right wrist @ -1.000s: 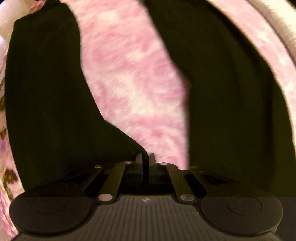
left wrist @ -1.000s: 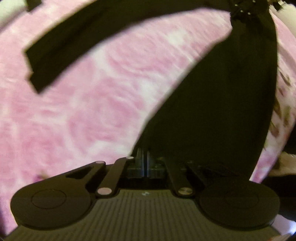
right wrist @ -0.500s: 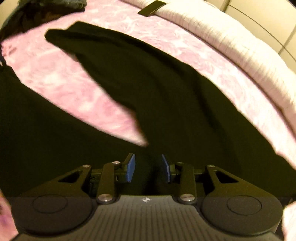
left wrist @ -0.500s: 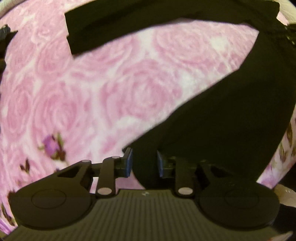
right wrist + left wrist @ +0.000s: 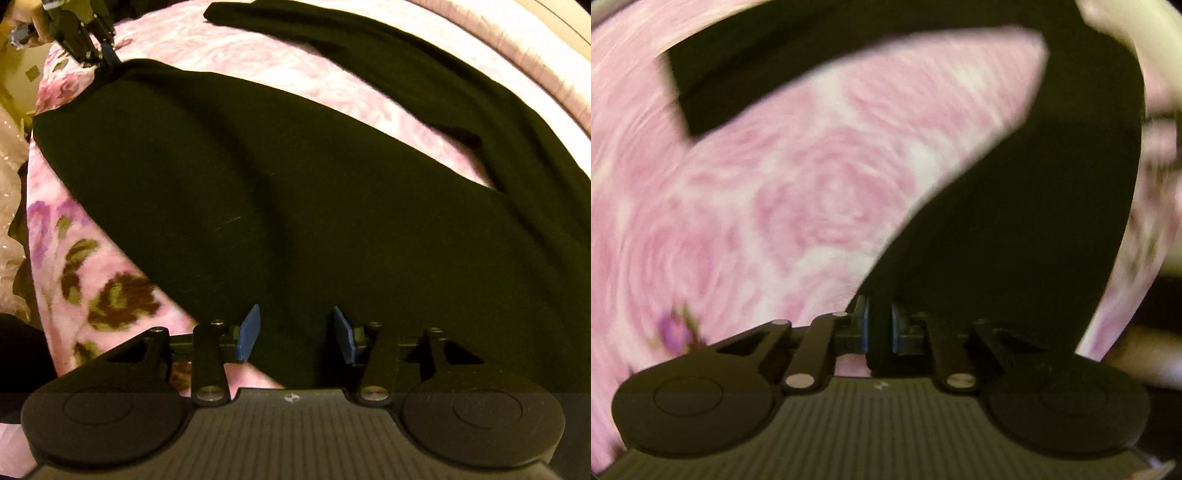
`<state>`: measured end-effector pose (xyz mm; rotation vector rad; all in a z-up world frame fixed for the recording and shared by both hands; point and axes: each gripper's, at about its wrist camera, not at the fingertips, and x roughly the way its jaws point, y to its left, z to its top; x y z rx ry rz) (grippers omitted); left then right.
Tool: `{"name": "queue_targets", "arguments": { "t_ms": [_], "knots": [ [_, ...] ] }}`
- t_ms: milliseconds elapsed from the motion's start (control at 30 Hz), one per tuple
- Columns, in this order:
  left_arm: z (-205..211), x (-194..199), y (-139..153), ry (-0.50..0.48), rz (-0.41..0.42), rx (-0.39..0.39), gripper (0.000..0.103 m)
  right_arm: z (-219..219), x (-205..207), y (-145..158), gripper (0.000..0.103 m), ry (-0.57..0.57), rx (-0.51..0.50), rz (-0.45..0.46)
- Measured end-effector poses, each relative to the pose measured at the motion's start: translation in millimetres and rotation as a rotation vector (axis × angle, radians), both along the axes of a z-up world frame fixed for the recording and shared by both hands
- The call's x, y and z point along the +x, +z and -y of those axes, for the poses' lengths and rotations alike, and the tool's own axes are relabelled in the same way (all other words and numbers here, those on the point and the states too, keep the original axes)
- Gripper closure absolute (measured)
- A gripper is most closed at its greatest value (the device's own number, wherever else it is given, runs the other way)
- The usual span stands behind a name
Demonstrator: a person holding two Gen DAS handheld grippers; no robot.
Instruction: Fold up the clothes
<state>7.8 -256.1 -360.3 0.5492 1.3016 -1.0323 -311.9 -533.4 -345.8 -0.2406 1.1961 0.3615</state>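
Black garment [image 5: 314, 192] lies spread on the pink rose-print blanket [image 5: 783, 206], one sleeve [image 5: 332, 33] stretched along the far side near the white bolster [image 5: 517, 48]. Left gripper [image 5: 879, 328] — jaws just closing, now narrow with a fold of black cloth pinched between the pads. Right gripper [image 5: 293, 334] — jaws just opening, half-wide, pads clear of the fabric directly beneath them; it looks nearer the garment's body, whose long axis runs away toward the upper right.

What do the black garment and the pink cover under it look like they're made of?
Black garment: seemingly a soft matte knit or jersey; it drapes in shallow folds with no sheen, though the weave is too dark to tell. Pink rose-print cover: looks like plush fleece, with a fuzzy, soft-edged pattern. Motion blur leaves both uncertain.
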Motion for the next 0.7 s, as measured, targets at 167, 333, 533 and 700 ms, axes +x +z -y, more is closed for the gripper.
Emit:
{"name": "queue_targets", "arguments": {
  "t_ms": [167,333,533,700],
  "knots": [
    [-26,-11,-5,0.059,-0.046,0.019,0.095,-17,-6,5,0.056,-0.007,-0.048,0.019],
    [-45,-1,7,0.155,0.067,0.006,0.089,-50,-10,13,0.055,-0.002,0.002,0.030],
    [-40,-26,33,0.101,0.161,-0.019,0.081,-61,-7,-4,0.051,-0.097,0.092,-0.059],
    [4,-76,53,-0.031,0.212,-0.044,0.066,-19,-32,26,0.050,-0.268,0.090,-0.001]
  ]
}}
